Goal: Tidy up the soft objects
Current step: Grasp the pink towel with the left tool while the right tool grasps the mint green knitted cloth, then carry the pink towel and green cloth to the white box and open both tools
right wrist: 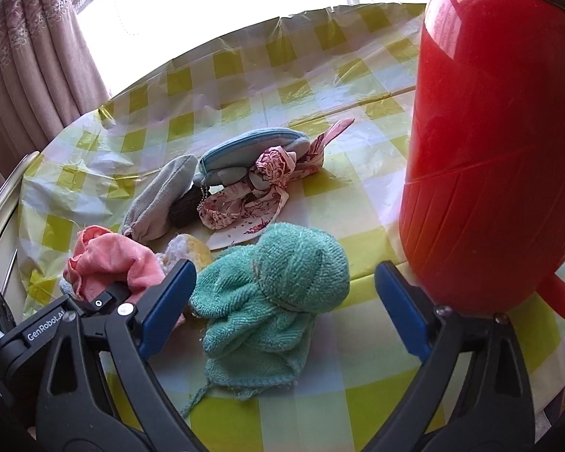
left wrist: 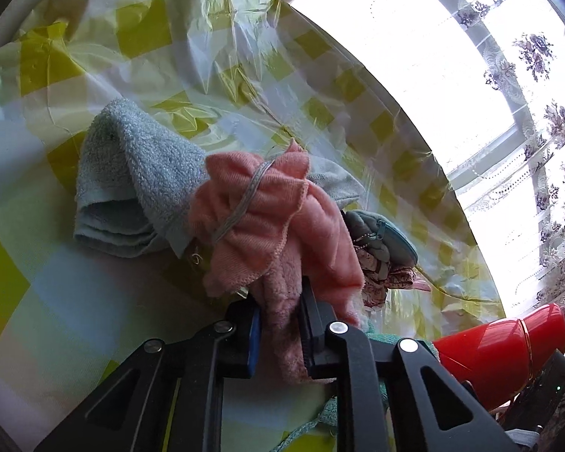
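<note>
My left gripper [left wrist: 278, 324] is shut on a pink fleece cloth [left wrist: 260, 218], whose bunched folds rise in front of a folded light blue towel [left wrist: 132, 180]. In the right wrist view the same pink cloth [right wrist: 109, 256] sits at the left with the left gripper [right wrist: 107, 295] clamped on it. My right gripper [right wrist: 284, 275] stands open, low over the table. A crumpled teal terry cloth [right wrist: 282, 286] lies between its blue pads [right wrist: 169, 301], which do not press on it. Behind lie a grey pouch [right wrist: 162, 196], a blue zip pouch [right wrist: 252, 147] and a floral fabric piece [right wrist: 260, 188].
A tall red plastic jug [right wrist: 501, 150] stands just right of my right finger. The round table wears a yellow-checked plastic cloth [right wrist: 358, 86]. A yellowish lump [right wrist: 194, 248] sits between the pink and teal cloths. Curtains [right wrist: 37, 56] and a bright window lie beyond the table's far edge.
</note>
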`<state>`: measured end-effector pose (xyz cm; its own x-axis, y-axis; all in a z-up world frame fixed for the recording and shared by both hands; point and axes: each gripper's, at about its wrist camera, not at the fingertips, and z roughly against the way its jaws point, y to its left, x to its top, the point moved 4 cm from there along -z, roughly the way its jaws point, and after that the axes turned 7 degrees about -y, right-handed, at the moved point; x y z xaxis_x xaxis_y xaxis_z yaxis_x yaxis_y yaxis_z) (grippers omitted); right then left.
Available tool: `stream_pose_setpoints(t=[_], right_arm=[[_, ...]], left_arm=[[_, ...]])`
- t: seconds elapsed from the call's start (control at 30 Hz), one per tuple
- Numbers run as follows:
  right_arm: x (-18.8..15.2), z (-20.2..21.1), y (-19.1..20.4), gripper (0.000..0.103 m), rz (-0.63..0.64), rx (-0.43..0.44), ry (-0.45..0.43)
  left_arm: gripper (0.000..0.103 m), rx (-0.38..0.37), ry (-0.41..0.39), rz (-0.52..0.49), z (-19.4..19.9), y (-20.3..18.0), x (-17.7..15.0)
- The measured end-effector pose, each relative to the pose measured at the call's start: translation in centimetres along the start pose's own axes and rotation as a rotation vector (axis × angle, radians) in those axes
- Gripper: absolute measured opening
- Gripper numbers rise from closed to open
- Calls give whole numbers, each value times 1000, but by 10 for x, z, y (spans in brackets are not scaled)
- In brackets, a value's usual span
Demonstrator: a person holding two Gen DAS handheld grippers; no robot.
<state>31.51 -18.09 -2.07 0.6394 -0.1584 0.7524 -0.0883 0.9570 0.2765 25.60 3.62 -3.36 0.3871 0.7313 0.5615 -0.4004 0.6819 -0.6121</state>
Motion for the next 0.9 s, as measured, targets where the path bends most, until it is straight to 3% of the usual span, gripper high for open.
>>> stream_pose_setpoints(t=[0.17,0.3,0.67,0.9], right_arm=[[-5,-13,2,72,4,2,34],[-6,-11,1,65,-2,12,26],[-4,19,-6,63,-32,41,-26],[-8,45,-12,63,-34,62,-48]], left_arm=[[12,-32,-15,-25,7,-6,0],[11,-47,-35,-32,13,-7,0],[11,-41,-157,-92,44,-18,2],[11,-23,-192,-116,65,-22,-4]])
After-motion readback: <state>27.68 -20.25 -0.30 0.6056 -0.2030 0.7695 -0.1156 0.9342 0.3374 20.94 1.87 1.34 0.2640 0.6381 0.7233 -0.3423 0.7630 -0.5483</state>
